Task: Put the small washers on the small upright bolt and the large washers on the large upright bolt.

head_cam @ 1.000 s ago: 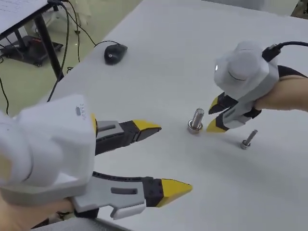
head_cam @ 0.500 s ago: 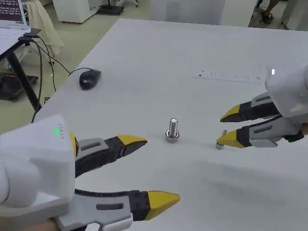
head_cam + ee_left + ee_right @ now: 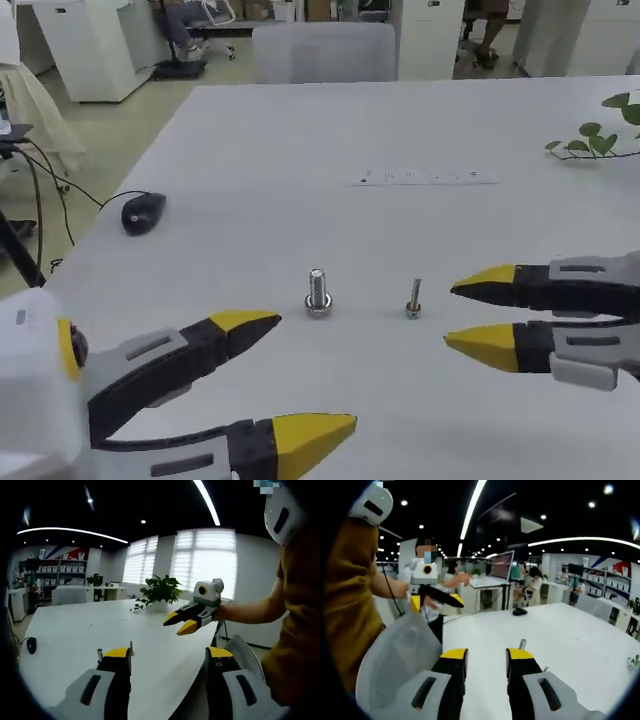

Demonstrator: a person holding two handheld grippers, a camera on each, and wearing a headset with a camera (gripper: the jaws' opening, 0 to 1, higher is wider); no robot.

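Since the frame of 1.0 s ago, the right tool (image 3: 452, 315) has drawn back from the large bolt (image 3: 318, 293), where its yellow tips then stood just beside the shank. It now lies to the right of the small bolt (image 3: 414, 299), near it but not touching, with bare counter (image 3: 300, 150) between the tips and the bolt. Both bolts stand upright on the counter as before, side by side and a little apart, the large one on the left in the head view. The large bolt has a wider ring at its foot; whether this is the bolt head or a washer cannot be told. The right tool's jaws are moderately parted, one above the other in the head view, and hold nothing. The left tool (image 3: 290, 378) sits at the lower left of the head view, pointing towards the bolts and well short of them; its jaws are spread wide and hold nothing. In the left gripper view the right tool hangs above the counter beyond the left tool's own parted jaws. In the right gripper view a bolt rises just past the tip of the right-hand jaw. Further back on the counter lie a black mouse (image 3: 143, 212) at the left edge, a white power strip (image 3: 425, 177) and a green plant sprig (image 3: 600, 135) at the right.
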